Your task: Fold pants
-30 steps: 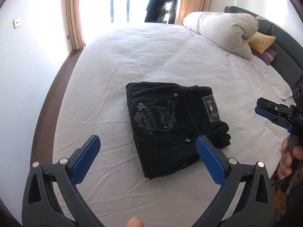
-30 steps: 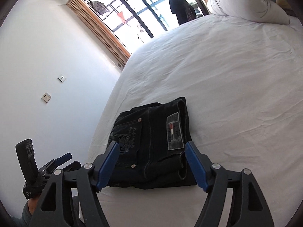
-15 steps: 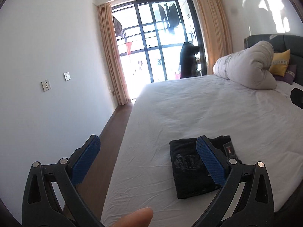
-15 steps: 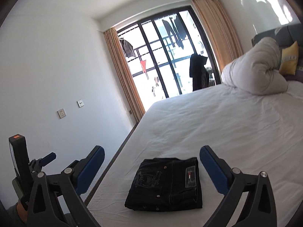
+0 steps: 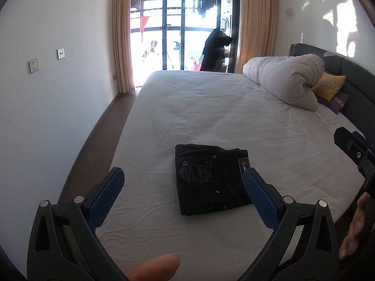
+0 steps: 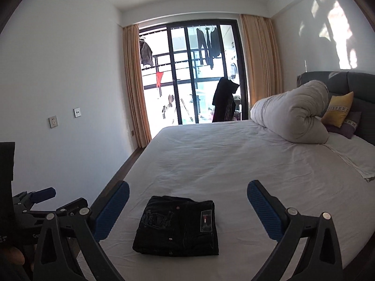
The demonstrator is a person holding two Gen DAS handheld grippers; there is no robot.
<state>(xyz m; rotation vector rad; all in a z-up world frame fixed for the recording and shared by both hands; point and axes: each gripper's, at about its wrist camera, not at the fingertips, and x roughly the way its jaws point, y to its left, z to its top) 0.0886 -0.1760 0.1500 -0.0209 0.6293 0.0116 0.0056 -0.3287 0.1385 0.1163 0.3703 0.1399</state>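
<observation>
Black pants (image 5: 212, 176) lie folded into a compact rectangle near the front edge of the white bed (image 5: 222, 107). They also show in the right wrist view (image 6: 179, 227), back pocket and label facing up. My left gripper (image 5: 182, 182) is open and empty, held back from the bed, well above and in front of the pants. My right gripper (image 6: 187, 193) is open and empty, also held back from the pants. Neither gripper touches the cloth.
A rolled white duvet (image 5: 286, 82) and yellow pillow (image 5: 329, 85) lie at the bed's right end by the dark headboard (image 6: 356, 86). A wall (image 5: 46, 82) and a strip of floor (image 5: 98, 135) run along the left. Balcony doors (image 6: 199, 75) stand beyond the bed.
Both grippers have pulled back and up from just over the pants to well away from the bed. The folded pants have not moved.
</observation>
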